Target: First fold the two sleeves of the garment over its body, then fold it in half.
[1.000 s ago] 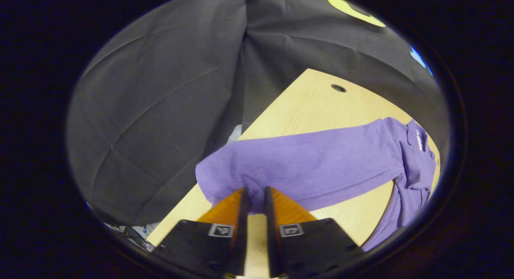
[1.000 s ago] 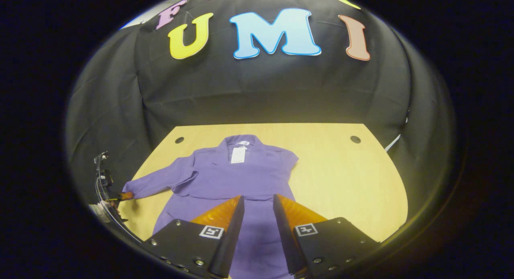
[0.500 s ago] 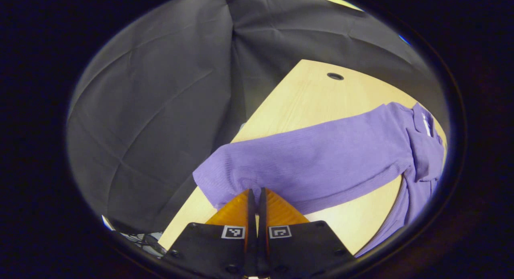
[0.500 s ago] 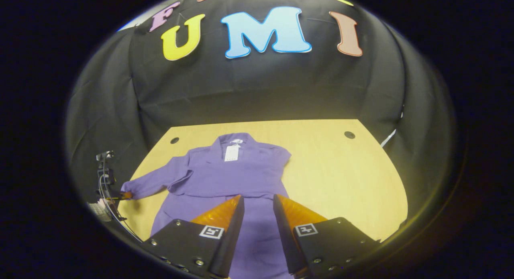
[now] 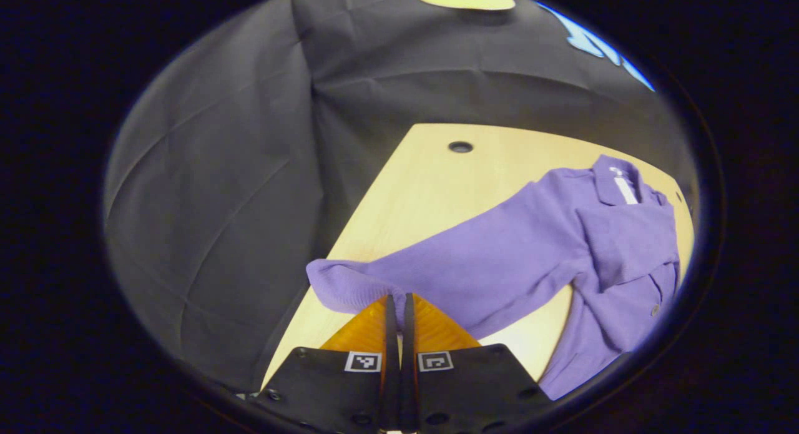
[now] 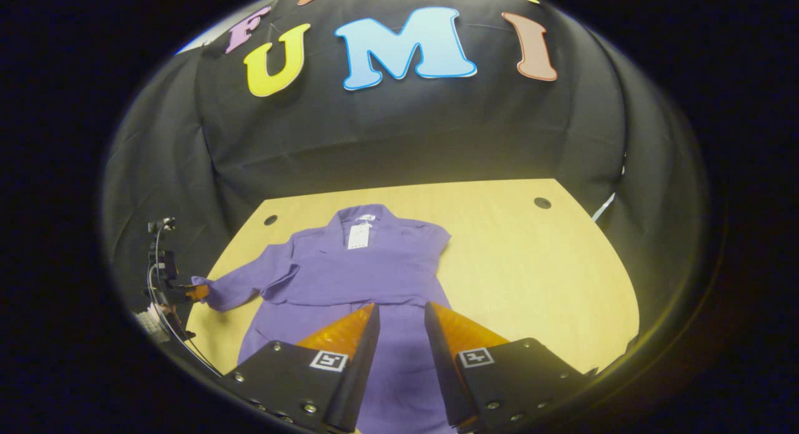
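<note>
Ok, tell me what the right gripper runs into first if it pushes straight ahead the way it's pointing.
Most likely the purple garment: the open right gripper hovers above its lower body, aimed toward the collar. How high it hangs is unclear, so it may touch cloth farther up, or the table beyond.

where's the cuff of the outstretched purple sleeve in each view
Left gripper view: the sleeve cuff sits at lower centre, pinched at the left gripper.
Right gripper view: the cuff lies far left, by the table edge.
Shared landmark: the white tag at the collar.
</note>
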`<state>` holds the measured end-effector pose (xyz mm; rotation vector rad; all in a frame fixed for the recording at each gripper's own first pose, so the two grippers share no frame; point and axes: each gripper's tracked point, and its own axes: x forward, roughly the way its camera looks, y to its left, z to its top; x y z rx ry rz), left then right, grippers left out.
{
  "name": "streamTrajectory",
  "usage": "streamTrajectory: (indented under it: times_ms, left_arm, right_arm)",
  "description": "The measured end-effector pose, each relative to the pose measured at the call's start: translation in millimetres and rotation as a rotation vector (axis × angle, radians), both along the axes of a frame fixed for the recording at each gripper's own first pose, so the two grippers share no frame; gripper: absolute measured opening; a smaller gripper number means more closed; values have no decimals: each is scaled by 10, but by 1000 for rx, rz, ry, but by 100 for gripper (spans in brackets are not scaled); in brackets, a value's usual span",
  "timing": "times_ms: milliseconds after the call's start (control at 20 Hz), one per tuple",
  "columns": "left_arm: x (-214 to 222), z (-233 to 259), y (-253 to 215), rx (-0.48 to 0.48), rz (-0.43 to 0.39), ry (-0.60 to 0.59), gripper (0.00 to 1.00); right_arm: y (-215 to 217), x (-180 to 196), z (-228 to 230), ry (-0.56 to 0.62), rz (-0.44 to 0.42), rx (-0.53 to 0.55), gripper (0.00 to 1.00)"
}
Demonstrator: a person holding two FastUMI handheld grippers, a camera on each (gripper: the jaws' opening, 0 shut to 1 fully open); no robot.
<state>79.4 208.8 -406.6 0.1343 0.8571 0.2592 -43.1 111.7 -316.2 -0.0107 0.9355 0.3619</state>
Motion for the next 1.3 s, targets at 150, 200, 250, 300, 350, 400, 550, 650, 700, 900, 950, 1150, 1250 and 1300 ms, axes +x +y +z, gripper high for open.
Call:
streamTrajectory:
  times_ms: [150, 200, 250, 300, 350, 400, 550, 650, 700, 900, 950, 1150, 1250, 1300]
  left_arm:
    - [243, 263, -510, 8, -142, -46, 7]
    - [330, 327, -715, 8, -193, -56, 7]
    - [378, 451, -909, 5, -241, -65, 7]
    - [416, 549, -1127, 1, -288, -72, 7]
    - [431, 625, -1357, -3, -330, -78, 7]
    - [454, 726, -1573, -13, -368, -82, 7]
    - [633, 813, -2281, -68, -456, -106, 7]
    - [761, 882, -2807, -103, -503, -123, 7]
    - [807, 905, -3009, -115, -529, -129, 7]
    - [832, 955, -3778, -158, -636, -134, 7]
    - [810, 950, -3981, -172, -662, -131, 7]
    - [713, 906, -4670, -212, -756, -109, 7]
    - [661, 860, -4954, -227, -783, -95, 7]
    - [641, 828, -5072, -228, -793, -86, 7]
  right_arm:
    - [-50, -35, -14, 9, -16, 2, 47]
    - [-75, -46, -14, 10, -22, 1, 46]
    - [-109, -62, -14, 13, -30, 0, 46]
    - [-155, -76, -8, 15, -40, -3, 46]
    - [-202, -90, -12, 16, -49, -6, 50]
    - [-256, -108, -3, 17, -60, -10, 46]
    - [-459, -173, -3, 24, -101, -26, 46]
    - [-630, -225, 16, 28, -138, -36, 50]
    - [-715, -257, 29, 30, -158, -40, 50]
    - [-1119, -405, 48, 35, -252, -61, 50]
    - [-1219, -452, 53, 35, -279, -66, 46]
    - [-1652, -643, 93, 36, -393, -88, 50]
    - [-1851, -746, 121, 36, -449, -100, 50]
    - [-1949, -800, 133, 37, -475, -107, 46]
